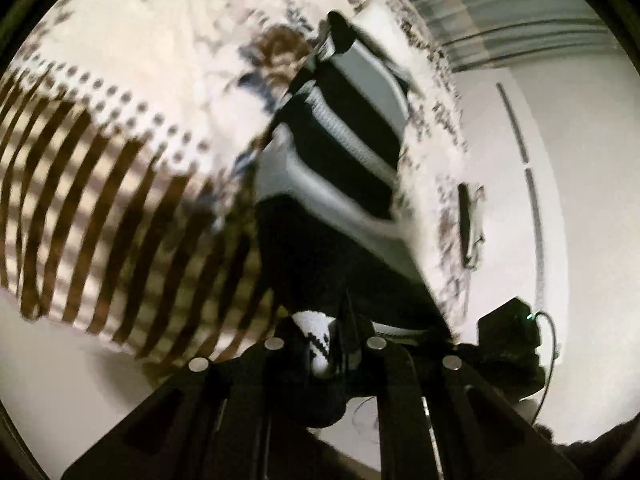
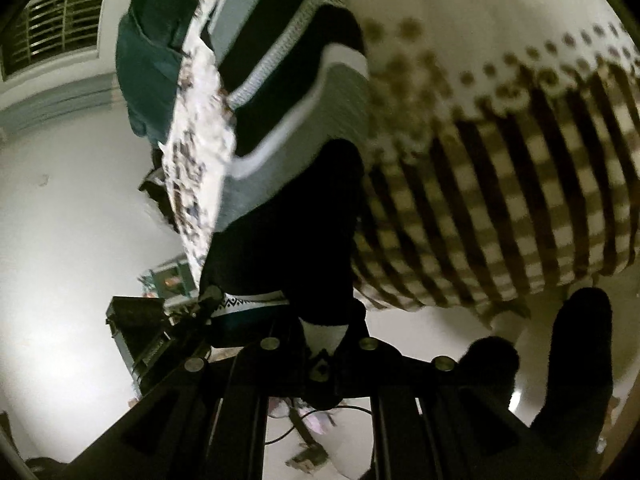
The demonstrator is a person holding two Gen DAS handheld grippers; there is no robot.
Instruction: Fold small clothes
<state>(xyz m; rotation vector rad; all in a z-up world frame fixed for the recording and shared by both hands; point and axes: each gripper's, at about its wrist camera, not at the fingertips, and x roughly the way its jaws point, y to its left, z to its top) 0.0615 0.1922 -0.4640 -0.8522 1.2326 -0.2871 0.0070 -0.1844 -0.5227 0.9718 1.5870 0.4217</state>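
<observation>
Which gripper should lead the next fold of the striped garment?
Neither clearly. The left gripper and the right gripper are each shut on the hem of the striped garment, which hangs toward the bedspread. Probably move both together.

A home bedroom is showing: a patterned bedspread (image 1: 140, 120) is filling the frame's left, a barred window (image 2: 56, 28) sitting upper left.
</observation>
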